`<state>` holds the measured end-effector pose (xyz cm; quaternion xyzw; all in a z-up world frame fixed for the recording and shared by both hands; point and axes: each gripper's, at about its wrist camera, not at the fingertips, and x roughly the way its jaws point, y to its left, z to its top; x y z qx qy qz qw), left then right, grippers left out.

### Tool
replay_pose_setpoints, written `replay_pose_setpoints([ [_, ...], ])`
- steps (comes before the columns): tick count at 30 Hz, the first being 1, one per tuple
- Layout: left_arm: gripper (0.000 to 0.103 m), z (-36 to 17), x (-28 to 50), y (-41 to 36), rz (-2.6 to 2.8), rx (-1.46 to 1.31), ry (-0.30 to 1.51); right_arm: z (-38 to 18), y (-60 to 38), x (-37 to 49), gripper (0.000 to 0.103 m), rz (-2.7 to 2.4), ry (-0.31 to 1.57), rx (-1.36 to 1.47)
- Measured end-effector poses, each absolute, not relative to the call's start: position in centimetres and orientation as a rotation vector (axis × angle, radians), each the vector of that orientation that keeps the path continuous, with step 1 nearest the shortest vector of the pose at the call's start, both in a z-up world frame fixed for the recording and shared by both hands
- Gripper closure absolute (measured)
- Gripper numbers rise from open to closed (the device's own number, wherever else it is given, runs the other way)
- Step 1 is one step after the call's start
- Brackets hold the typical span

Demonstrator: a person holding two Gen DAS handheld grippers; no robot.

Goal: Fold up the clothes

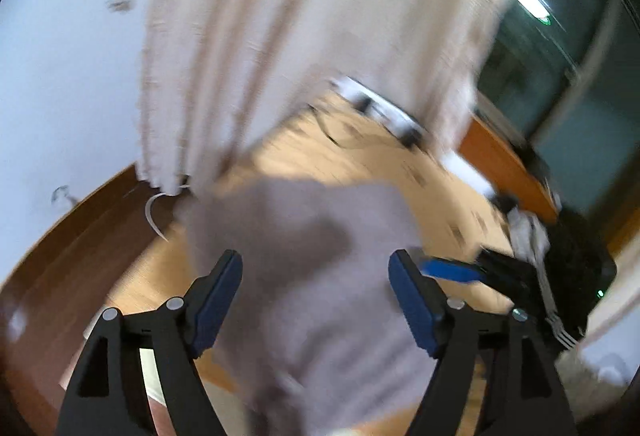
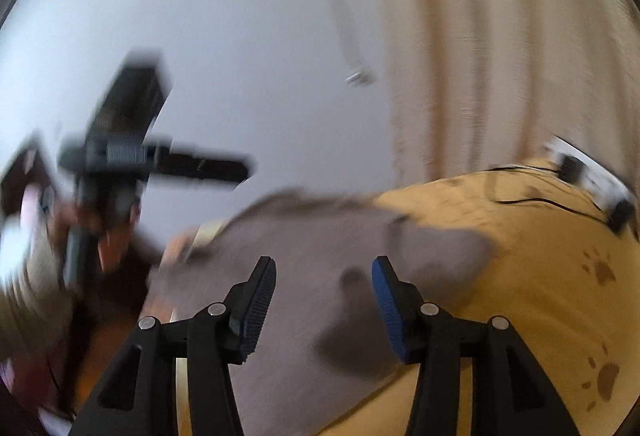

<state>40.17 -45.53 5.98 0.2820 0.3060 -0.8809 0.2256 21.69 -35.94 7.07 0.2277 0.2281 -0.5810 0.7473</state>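
While both views are smearing with motion, the grey garment (image 1: pixel 304 256) is lying spread on the yellow paw-print cover (image 2: pixel 540 296), which is carrying everything here. The left gripper (image 1: pixel 316 300) is hanging above the cloth with its blue pads wide apart and nothing between them; the right gripper (image 2: pixel 324 304) is hovering over it likewise, released and empty. I'd judge the fold is at its opening step: the cloth is laid out, no edge taken up. From the right wrist view, the garment's long axis is seeming to run from the cover's near edge toward its far-left edge, where the ragged far hem (image 2: pixel 312 198) is pointing at the curtain (image 2: pixel 480 56); blur is making that uncertain. Next, each tool is needing to come down onto an edge or corner and pinch it. A dark pile (image 1: pixel 572 260) is sitting by the cover's right edge.
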Motion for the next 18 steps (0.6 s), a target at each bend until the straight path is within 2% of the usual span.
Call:
replay_pose_setpoints([
  [2, 0.024, 5.1, 39.6, -44.0, -2.423, 0.863, 0.779, 5.9, -35.8, 23.4, 0.051, -1.242, 0.602, 0.478],
  [5, 0.024, 3.1, 39.2, -42.8, -2.376, 0.952, 0.711, 5.2, -35.8, 23.6, 0.049, -1.253, 0.619, 0.493],
  [11, 0.024, 2.3, 39.7, -41.7, -2.397, 0.913, 0.591, 3.9, -35.7, 24.0, 0.047, -1.274, 0.655, 0.523],
  [15, 0.023, 3.1, 39.9, -42.2, -2.4, 0.873, 0.671, 3.2, -35.4, 24.1, 0.046, -1.291, 0.669, 0.544],
  [18, 0.023, 4.0, 40.6, -42.3, -2.404, 0.811, 0.74, 4.5, -33.0, 22.6, 0.046, -1.347, 0.581, 0.561],
])
